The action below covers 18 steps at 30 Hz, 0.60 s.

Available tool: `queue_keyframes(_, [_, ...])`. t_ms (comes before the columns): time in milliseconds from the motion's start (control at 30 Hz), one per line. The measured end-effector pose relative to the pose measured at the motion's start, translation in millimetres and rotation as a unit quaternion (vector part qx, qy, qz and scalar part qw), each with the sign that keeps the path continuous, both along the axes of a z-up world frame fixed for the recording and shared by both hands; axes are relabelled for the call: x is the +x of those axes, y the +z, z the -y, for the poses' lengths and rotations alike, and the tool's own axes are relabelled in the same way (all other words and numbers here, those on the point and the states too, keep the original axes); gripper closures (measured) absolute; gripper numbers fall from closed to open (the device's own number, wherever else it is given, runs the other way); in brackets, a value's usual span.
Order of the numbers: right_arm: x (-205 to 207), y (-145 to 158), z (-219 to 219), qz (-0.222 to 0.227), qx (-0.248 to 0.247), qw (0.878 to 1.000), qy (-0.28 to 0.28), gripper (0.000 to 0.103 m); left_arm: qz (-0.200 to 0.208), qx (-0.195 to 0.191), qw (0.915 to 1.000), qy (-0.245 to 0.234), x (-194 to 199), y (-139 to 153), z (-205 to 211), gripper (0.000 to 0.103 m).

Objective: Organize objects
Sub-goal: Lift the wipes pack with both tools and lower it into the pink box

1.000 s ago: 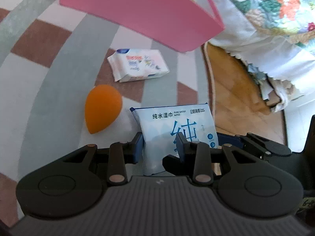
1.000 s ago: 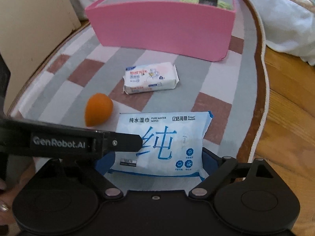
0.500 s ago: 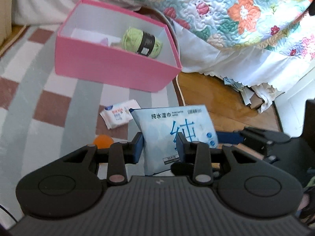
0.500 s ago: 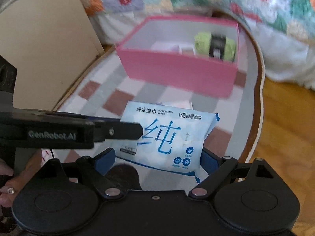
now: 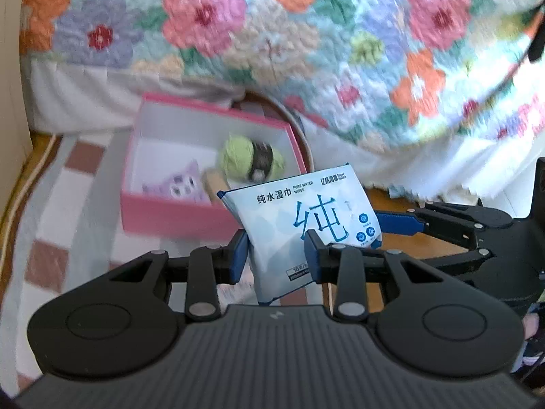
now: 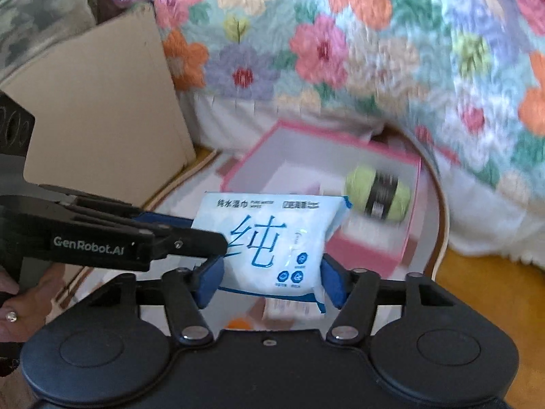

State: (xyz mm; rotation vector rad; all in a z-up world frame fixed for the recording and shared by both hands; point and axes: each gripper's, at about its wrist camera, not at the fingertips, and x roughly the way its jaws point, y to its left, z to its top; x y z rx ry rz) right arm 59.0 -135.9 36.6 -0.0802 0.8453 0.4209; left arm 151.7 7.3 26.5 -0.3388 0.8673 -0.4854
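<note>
- The left gripper has its blue-padded jaws clamped on one end of the blue-and-white wipes pack, which stands between them, tilted, with its printed face toward the camera.
- The right gripper has just been closing its jaws; the same wipes pack sits between them, and both blue pads now press on its lower corners.
- From the right wrist view, the left gripper comes in from the left, and a hand with a ring shows at the left edge.
- The pack is held in the air between the two grippers, near the camera and in front of the pink box.
- The pink box stands open on a rug with grey, white and brown-red checks; its inside is white.
- Inside the box lie a green yarn ball with a dark band on the right and a purple-and-white item at the near left; the latter is too blurred to name.
- Below the pack, in the right wrist view, a smaller white packet and an orange object lie on the rug, mostly hidden.
- Beyond the rug's curved edge on the right is wooden floor.
- A floral quilt with a white hem fills the far side of the room.
- A brown cardboard sheet leans at the far left.
</note>
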Motion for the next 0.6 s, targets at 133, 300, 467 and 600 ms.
queue_keyframes(133, [37.0, 9.8, -1.3, 0.032, -0.011, 0.999, 0.018, 0.052, 0.015, 0.0, 0.9996, 0.025, 33.8, 0.8, -5.1, 0.07])
queue_keyframes(300, [97.8, 3.8, -4.9, 0.044, -0.028, 0.998, 0.035, 0.055, 0.022, 0.028, 0.998, 0.052, 85.3, -12.1, -1.4, 0.07])
queue_keyframes(467, [167.8, -21.8, -0.2, 0.027, -0.006, 0.999, 0.034, 0.056, 0.001, 0.04, 0.9972, 0.062, 145.2, -40.8, 0.0, 0.072])
queue_keyframes(600, [211.2, -55.3, 3.1, 0.003, 0.01, 1.0, 0.02, 0.056, -0.027, 0.053, 0.996, 0.067, 186.4, -73.7, 1.3, 0.072])
